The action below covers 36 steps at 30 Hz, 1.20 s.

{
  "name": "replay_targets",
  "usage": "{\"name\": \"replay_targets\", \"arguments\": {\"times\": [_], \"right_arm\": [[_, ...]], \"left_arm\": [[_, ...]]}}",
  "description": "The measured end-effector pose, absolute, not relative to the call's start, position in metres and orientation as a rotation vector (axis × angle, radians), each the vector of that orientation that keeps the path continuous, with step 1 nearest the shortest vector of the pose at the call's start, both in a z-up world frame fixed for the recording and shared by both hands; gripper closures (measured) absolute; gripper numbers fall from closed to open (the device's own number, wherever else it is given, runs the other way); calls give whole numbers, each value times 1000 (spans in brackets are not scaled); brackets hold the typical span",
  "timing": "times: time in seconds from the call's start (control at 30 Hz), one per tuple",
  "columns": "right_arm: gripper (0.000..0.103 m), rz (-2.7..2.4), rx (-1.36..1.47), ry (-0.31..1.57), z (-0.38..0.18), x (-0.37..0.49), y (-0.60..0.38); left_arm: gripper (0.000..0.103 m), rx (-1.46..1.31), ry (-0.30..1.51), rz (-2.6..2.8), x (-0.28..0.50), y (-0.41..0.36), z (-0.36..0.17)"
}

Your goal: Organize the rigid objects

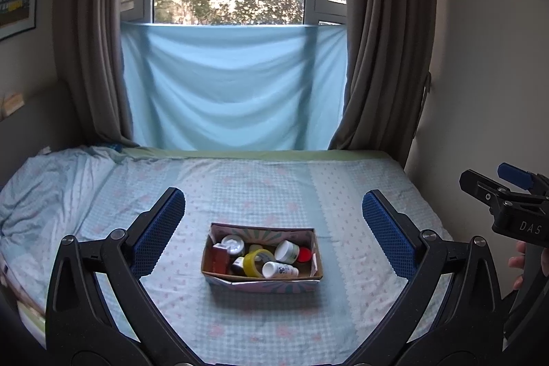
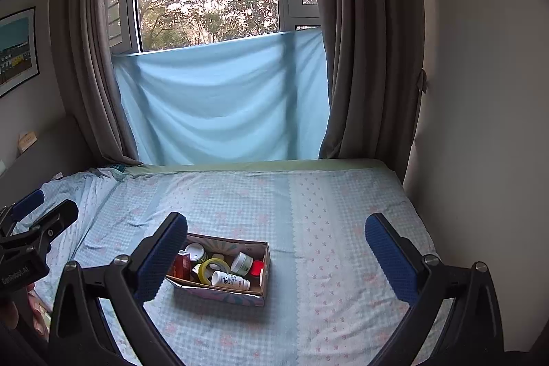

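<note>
A small cardboard box (image 1: 317,258) sits on the bed, in the middle of the left wrist view; it also shows in the right wrist view (image 2: 265,266), left of centre. It holds several rigid items: a yellow tape roll (image 1: 256,259), a white bottle lying down (image 1: 279,270), a white jar (image 1: 287,251), a red cap (image 1: 304,254), a red-brown carton (image 1: 219,258). My left gripper (image 1: 272,235) is open and empty, held above and short of the box. My right gripper (image 2: 274,258) is open and empty, its left finger (image 2: 161,259) overlapping the box's left end.
The bed (image 1: 267,180) has a pale blue checked sheet. A rumpled quilt (image 1: 41,191) lies at the left. Brown curtains and a blue cloth (image 1: 233,84) hang under the window at the far edge. A wall (image 1: 480,74) bounds the right side.
</note>
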State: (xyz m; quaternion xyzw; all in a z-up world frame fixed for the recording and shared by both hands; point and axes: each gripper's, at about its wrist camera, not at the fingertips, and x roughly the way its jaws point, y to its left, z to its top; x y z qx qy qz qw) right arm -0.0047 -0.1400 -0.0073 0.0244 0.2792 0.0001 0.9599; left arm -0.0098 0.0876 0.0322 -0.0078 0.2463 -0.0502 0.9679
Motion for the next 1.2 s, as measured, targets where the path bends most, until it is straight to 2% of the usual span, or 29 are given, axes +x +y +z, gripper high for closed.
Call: {"name": "replay_targets", "arguments": {"times": [1.2], "right_arm": [[0,-22,45,568,-7,9,-139]], "left_arm": [[0,27,483,-74,2,82,32]]}}
